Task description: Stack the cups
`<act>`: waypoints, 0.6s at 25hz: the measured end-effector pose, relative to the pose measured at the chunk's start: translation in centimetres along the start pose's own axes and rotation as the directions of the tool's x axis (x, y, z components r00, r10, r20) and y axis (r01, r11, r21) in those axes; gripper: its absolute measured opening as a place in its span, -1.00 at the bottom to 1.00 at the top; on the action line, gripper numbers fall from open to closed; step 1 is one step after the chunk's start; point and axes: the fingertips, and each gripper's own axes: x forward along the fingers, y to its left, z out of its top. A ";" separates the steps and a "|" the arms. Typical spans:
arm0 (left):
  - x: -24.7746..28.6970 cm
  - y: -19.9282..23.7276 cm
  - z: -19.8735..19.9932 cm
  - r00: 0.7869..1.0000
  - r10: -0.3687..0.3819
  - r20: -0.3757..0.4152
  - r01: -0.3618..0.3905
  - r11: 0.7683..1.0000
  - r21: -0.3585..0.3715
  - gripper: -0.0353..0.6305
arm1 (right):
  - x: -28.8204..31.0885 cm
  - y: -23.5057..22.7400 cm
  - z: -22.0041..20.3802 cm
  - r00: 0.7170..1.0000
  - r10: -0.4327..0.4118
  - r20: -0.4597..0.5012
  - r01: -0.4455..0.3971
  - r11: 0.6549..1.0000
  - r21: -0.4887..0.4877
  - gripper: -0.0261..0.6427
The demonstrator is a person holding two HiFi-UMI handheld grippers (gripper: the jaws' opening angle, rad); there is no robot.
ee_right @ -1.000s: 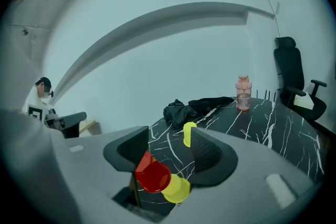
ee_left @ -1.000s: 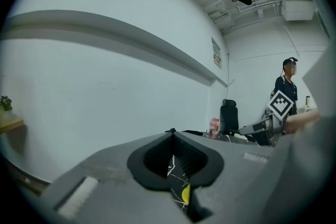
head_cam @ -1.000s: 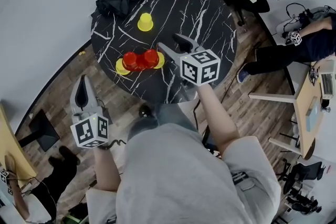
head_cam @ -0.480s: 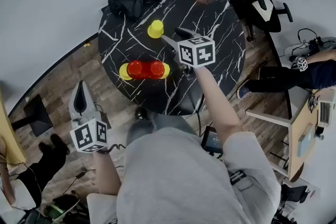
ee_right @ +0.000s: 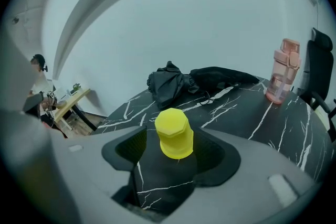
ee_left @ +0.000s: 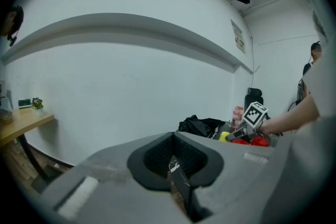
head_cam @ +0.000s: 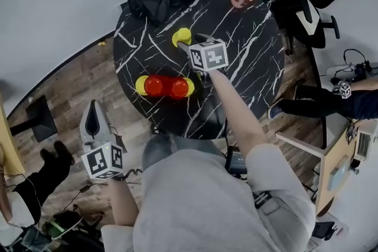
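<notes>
now the right tongs [ee_right: 176, 159] have come forward across the round black marble-patterned table [head_cam: 242, 74]. their jaws are opening on either side of the upturned yellow plastic cup [ee_right: 174, 134], not yet pressing it. a pick-up looks imminent. the left tongs [ee_left: 177, 178] hang clenched and empty, off the table.

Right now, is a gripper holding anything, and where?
Nothing. The right gripper, jaws opening, straddles the yellow cup untouched; the left gripper is shut, empty.
</notes>
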 end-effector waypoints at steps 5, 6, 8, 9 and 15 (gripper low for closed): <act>-0.2 0.6 -0.5 1.000 0.017 -0.022 -0.017 1.000 0.003 -0.88 | 0.9 -0.6 0.3 0.999 -0.050 0.015 0.050 0.999 -0.022 -0.29; -0.2 0.6 -0.5 1.000 0.015 -0.023 -0.014 1.000 0.005 -0.88 | 0.8 -0.5 0.5 0.998 -0.053 0.024 0.054 0.998 -0.030 -0.29; 0.0 0.4 -0.4 1.000 0.007 -0.021 -0.006 1.000 0.010 -0.88 | 0.2 -0.2 0.8 0.998 -0.052 0.043 0.054 0.998 -0.040 -0.30; 0.1 0.3 -0.4 1.000 0.000 -0.017 0.000 1.000 0.012 -0.88 | -0.1 -0.1 0.9 0.997 -0.051 0.054 0.053 0.998 -0.041 -0.30; 1.2 -1.8 0.8 0.996 -0.088 0.017 0.088 0.995 0.046 -0.88 | -4.0 1.0 2.0 0.989 -0.042 0.139 0.045 0.999 -0.018 -0.30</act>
